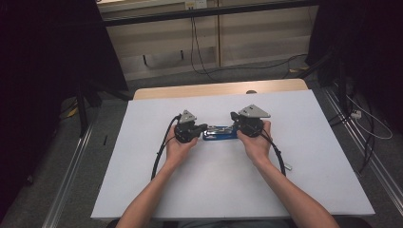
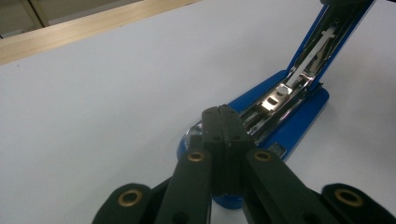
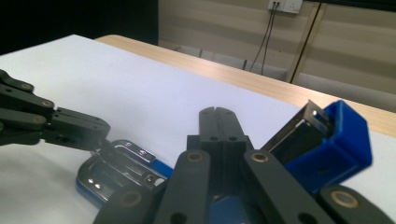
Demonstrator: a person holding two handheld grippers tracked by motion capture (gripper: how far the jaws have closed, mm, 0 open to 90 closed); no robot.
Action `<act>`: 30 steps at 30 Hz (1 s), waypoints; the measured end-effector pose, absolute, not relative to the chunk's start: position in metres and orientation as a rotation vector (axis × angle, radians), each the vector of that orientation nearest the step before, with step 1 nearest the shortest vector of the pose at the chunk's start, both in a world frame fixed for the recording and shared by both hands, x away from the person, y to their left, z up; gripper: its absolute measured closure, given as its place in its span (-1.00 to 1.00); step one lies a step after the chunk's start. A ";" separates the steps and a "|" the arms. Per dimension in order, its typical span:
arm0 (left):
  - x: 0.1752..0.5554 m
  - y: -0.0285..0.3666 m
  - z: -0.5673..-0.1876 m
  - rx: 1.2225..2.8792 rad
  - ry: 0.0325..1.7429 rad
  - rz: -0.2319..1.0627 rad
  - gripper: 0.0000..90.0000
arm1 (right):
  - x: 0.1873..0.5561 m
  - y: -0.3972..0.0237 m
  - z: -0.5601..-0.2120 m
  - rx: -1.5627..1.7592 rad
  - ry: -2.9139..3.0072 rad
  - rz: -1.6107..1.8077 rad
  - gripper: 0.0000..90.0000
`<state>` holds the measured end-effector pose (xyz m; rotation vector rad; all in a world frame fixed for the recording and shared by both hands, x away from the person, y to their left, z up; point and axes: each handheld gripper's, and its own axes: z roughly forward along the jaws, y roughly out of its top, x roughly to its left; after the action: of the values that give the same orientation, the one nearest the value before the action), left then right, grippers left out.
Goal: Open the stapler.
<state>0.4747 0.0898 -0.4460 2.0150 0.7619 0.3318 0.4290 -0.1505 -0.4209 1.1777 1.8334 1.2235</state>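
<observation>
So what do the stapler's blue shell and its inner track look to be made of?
Stapler: the blue shell looks like moulded plastic, judging by its even colour and soft sheen. The inner track looks like bright bare metal, since it throws mirror-like glints.

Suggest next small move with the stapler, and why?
Probably swing the lid down. The blue stapler lies hinged open, its metal channel exposed; the shut left gripper rests on the base end, and the shut right gripper sits beside the raised lid.
</observation>
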 end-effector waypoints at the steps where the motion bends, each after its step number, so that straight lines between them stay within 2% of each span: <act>1: 0.475 0.090 -0.446 2.015 0.762 0.332 1.00 | 0.429 -0.152 -0.421 1.183 1.834 1.221 1.00; 20: 0.475 0.090 -0.446 2.014 0.757 0.331 1.00 | 0.420 -0.190 -0.411 1.195 1.812 1.180 1.00; 30: 0.474 0.090 -0.446 2.016 0.756 0.335 1.00 | 0.418 -0.202 -0.420 1.199 1.822 1.181 1.00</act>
<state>0.4744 0.0898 -0.4461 2.0164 0.7562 0.3349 0.4180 -0.2017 -0.4205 1.1992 1.8220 1.1810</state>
